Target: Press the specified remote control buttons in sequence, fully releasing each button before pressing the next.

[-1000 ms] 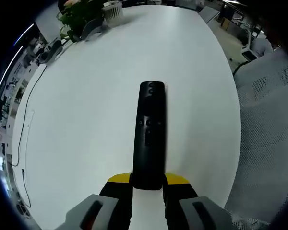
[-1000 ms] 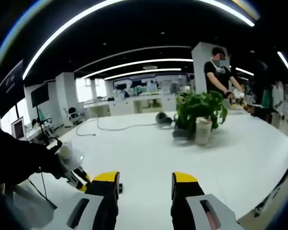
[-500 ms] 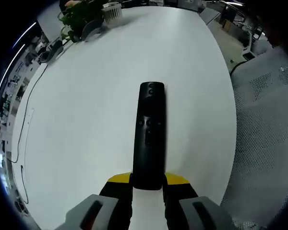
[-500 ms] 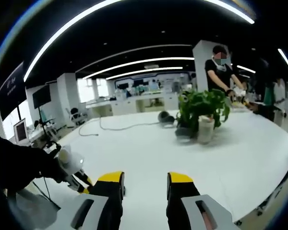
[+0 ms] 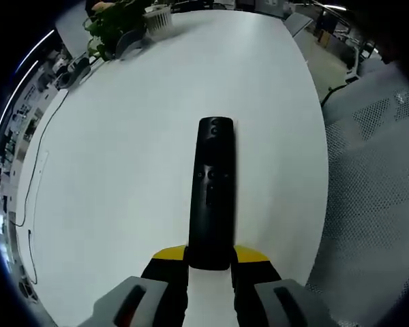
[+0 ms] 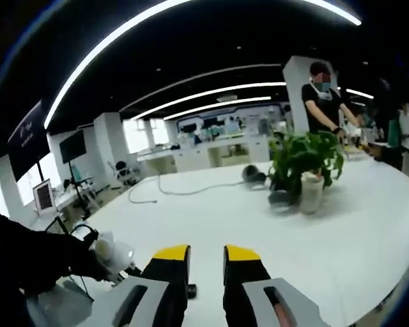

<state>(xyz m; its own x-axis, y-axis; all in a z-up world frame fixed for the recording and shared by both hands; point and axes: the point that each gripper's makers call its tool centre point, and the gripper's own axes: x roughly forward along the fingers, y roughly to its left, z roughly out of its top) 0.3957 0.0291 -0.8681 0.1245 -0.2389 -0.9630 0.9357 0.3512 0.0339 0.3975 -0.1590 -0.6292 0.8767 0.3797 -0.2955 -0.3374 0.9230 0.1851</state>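
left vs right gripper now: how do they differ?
The left gripper is shut on the long black remote control; the right gripper holds nothing, its jaws nearly together. The left looks down at the white table; the right looks level across it. Both have yellow-tipped jaws.
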